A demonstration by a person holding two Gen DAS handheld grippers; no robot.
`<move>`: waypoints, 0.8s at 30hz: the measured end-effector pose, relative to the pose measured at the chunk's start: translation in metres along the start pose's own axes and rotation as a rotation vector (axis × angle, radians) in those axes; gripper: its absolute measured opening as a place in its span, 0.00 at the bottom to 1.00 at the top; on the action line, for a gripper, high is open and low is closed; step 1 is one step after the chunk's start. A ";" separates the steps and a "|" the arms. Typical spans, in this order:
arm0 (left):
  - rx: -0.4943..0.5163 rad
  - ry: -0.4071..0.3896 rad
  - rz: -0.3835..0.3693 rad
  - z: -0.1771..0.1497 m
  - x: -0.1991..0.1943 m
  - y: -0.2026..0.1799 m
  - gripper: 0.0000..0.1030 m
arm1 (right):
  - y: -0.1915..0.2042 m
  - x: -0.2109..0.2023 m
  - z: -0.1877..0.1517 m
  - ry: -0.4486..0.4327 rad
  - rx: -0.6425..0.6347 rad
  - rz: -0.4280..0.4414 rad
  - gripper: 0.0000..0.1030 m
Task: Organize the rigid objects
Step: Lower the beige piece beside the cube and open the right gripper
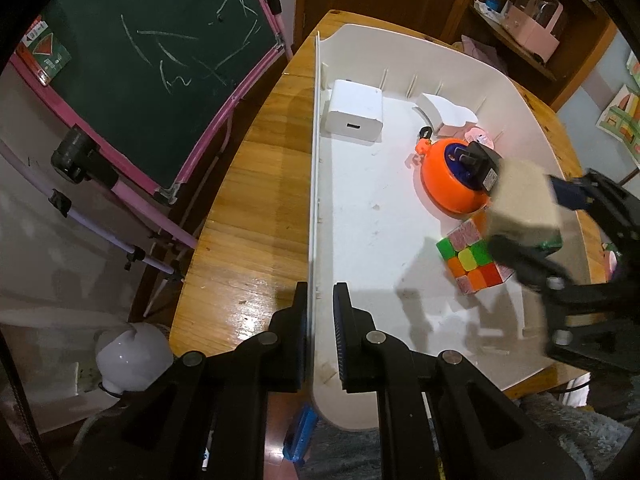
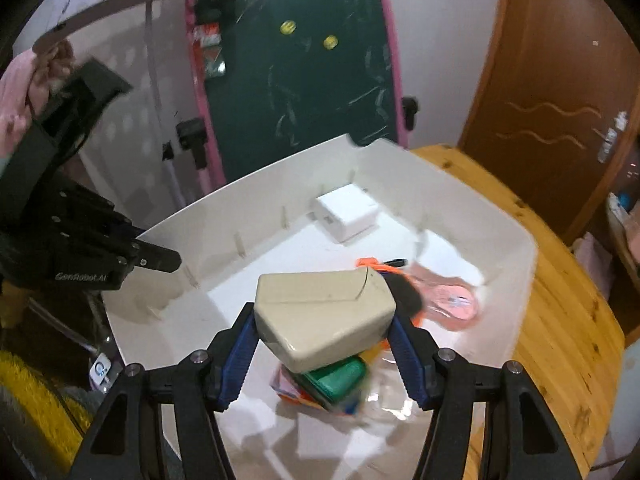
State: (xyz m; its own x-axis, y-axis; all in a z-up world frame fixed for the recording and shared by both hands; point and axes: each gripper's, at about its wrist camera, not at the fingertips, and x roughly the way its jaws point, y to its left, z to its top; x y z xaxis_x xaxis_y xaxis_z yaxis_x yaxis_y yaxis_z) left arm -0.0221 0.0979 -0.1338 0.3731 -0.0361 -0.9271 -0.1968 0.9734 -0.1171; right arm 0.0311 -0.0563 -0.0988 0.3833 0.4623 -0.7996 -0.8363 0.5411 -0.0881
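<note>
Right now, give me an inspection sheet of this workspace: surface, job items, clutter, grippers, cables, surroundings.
Surface: round wooden table carrying a white plastic bin.
Job's things: in the bin, a white square charger, an orange round toy, a multicoloured puzzle cube; a beige plastic box held above them.
Clutter: pink flat item in the bin, blurred.
Grippers: left hand-held gripper shut on the bin's wall; right hand-held gripper shut on the beige box.
Cables: nothing seen.
Surroundings: green chalkboard with pink frame, brown wooden door.
</note>
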 end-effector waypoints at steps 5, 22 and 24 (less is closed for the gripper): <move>-0.012 -0.004 -0.006 0.001 0.001 0.001 0.12 | 0.009 0.023 0.007 0.104 -0.041 0.033 0.61; -0.003 0.000 0.000 0.003 0.003 0.001 0.11 | 0.005 0.012 0.015 0.090 0.007 0.026 0.65; -0.002 0.001 0.003 0.003 0.003 0.001 0.11 | 0.003 0.002 0.020 0.064 0.037 0.012 0.65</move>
State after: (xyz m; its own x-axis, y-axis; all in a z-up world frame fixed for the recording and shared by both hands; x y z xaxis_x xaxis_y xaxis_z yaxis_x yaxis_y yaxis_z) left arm -0.0185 0.0993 -0.1356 0.3717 -0.0337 -0.9277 -0.1995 0.9731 -0.1152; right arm 0.0375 -0.0400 -0.0889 0.3462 0.4236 -0.8371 -0.8252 0.5619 -0.0569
